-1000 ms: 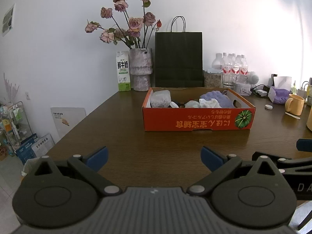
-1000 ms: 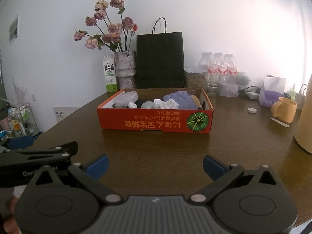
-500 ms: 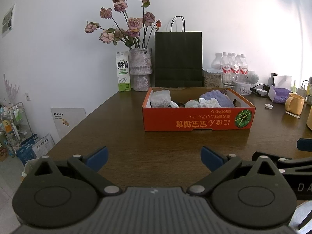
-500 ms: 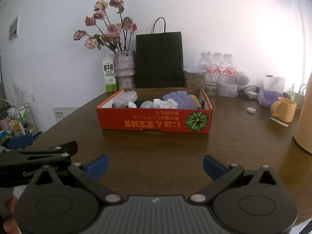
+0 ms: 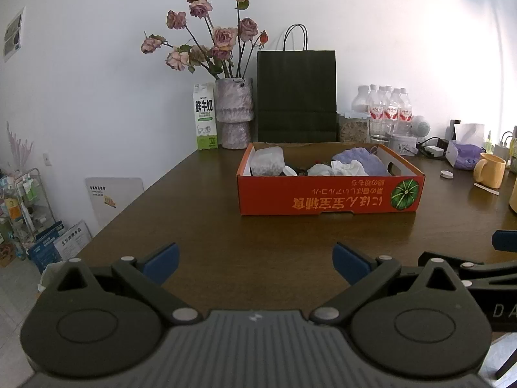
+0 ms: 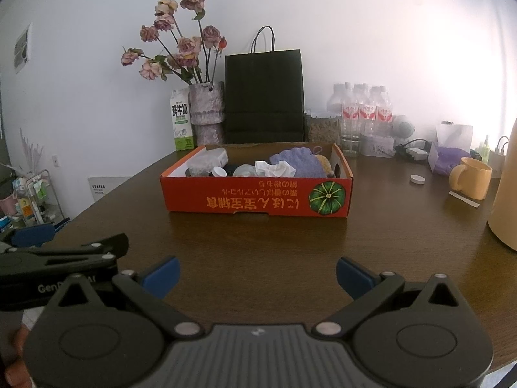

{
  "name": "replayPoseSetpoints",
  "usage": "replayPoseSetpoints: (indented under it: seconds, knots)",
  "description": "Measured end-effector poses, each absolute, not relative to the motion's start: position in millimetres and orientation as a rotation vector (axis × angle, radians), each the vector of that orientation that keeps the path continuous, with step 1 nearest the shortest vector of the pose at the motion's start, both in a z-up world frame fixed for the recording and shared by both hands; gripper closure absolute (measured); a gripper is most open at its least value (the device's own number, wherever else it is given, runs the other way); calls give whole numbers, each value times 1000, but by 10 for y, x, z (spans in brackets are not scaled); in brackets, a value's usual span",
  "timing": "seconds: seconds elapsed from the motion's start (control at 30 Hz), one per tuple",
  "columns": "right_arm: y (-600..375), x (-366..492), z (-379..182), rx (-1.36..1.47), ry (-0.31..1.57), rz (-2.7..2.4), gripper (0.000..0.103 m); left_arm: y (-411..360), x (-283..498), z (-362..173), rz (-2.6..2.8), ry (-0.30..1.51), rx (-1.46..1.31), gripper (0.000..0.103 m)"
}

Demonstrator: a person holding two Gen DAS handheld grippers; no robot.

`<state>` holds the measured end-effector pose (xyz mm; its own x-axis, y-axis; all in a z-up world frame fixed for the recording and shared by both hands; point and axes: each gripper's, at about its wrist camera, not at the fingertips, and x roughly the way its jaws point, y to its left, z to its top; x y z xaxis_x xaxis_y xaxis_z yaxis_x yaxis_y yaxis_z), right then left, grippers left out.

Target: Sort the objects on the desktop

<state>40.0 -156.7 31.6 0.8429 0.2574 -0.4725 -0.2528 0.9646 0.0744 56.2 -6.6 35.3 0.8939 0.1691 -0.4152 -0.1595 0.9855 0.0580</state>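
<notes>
I'm holding both hand-held grippers, left [image 5: 255, 260] and right [image 6: 258, 274], wide and empty, low over the surface [image 6: 290, 242], facing the orange box [image 6: 255, 199] of clutter lying broadside well ahead, more squarely ahead of the right one.

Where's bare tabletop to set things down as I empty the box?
Bare wood lies between both tongs and the orange box, and along the table left of the box up to the milk carton. Right of the box is crowded: yellow mug, small white cap, paper strip.
</notes>
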Motion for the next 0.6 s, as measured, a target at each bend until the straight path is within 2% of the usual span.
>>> replayPoseSetpoints:
  seconds: [0.6]
  knots:
    - [-1570,396,299,7,504,268,0,-69,560,339,171,436,22,0]
